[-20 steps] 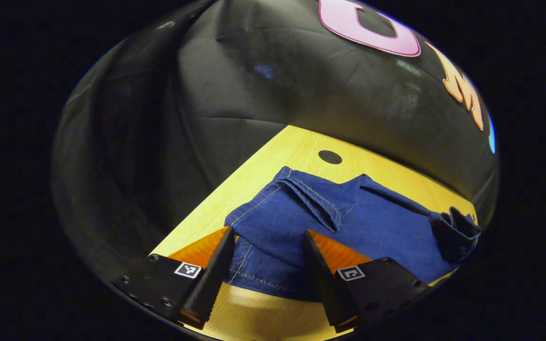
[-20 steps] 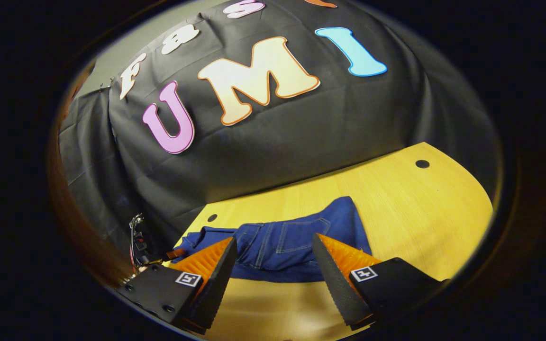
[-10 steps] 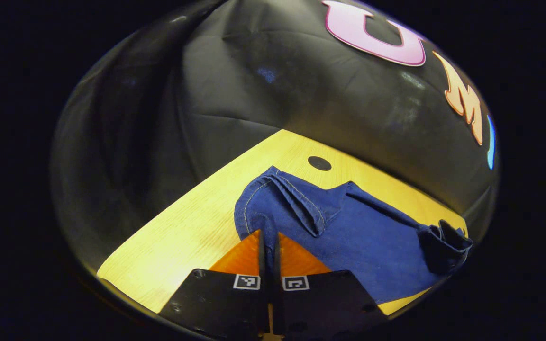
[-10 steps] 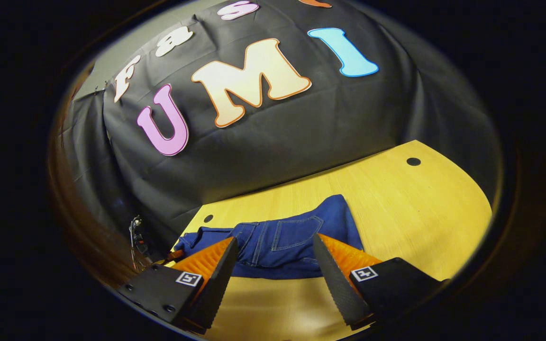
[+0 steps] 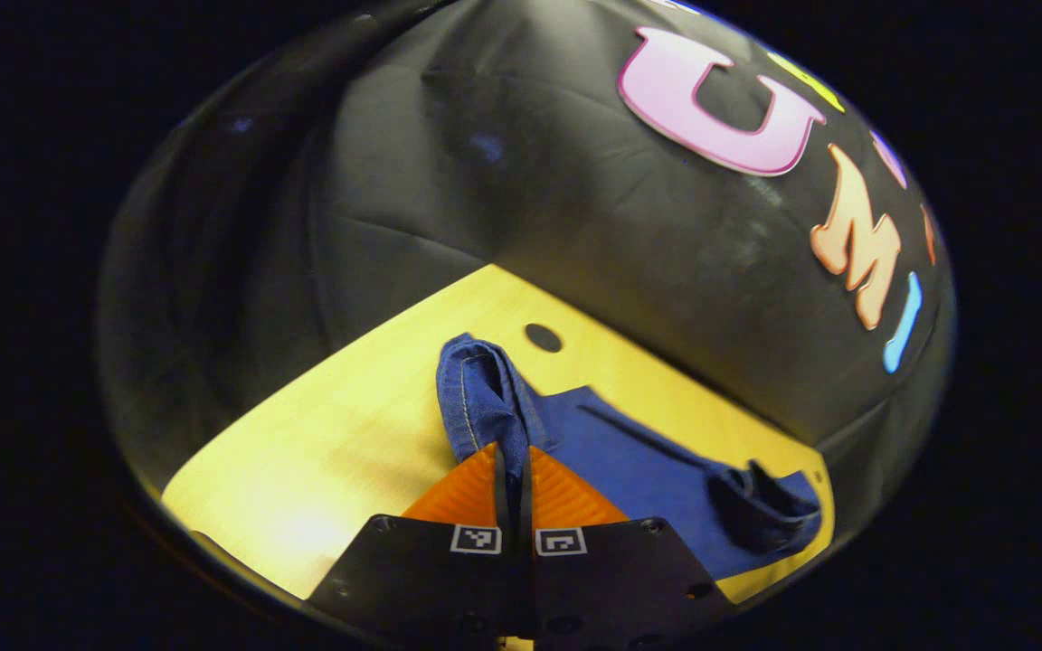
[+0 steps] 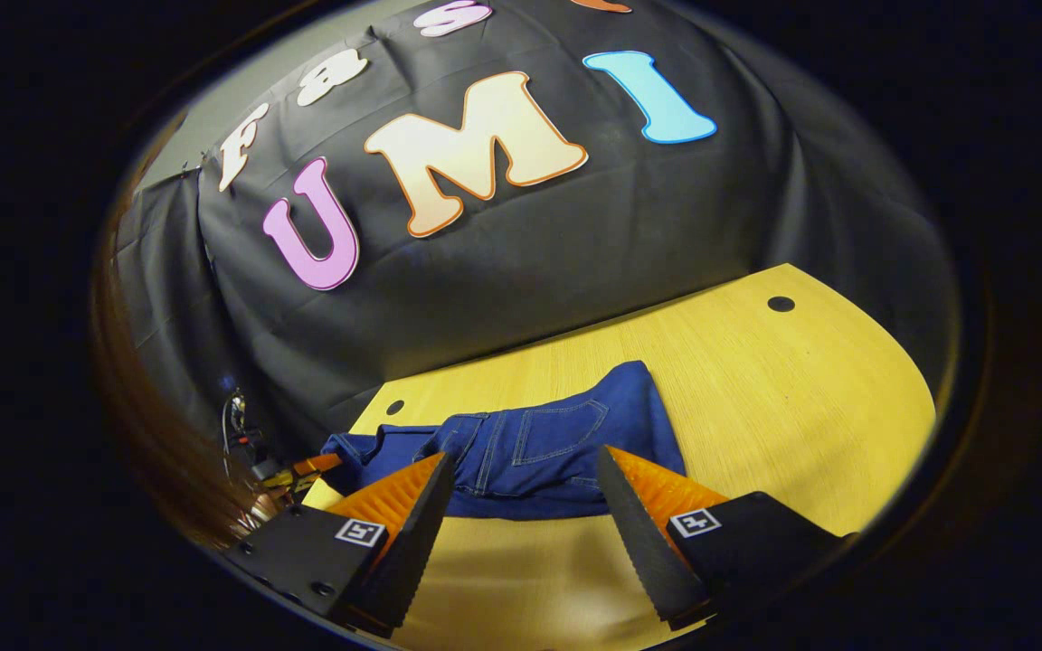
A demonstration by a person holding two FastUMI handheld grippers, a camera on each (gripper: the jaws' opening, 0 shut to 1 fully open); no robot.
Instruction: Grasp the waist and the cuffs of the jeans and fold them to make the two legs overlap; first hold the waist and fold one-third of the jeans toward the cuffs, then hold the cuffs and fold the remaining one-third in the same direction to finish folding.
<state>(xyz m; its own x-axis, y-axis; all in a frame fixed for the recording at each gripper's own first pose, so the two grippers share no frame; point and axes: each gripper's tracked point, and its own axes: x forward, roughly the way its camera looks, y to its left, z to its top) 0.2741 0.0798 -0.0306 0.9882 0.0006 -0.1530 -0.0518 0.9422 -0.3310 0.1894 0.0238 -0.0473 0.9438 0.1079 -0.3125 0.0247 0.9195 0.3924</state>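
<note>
Now left tongs [image 5: 512,461] pinched tight on cuff of dark blue denim jeans [image 5: 485,398], lifted off yellow wooden desk [image 5: 349,434]; right tongs [image 6: 521,506] gaping, empty, near waist; lift both ends together, keep legs aligned.

The left gripper view sits low and close over the jeans [image 5: 629,452], facing the table's [image 5: 322,452] far corner at 12 o'clock. The right gripper view looks from slightly farther back, jeans [image 6: 539,443] at 6 o'clock. Both share jeans, table [image 6: 801,398] and wall.
</note>
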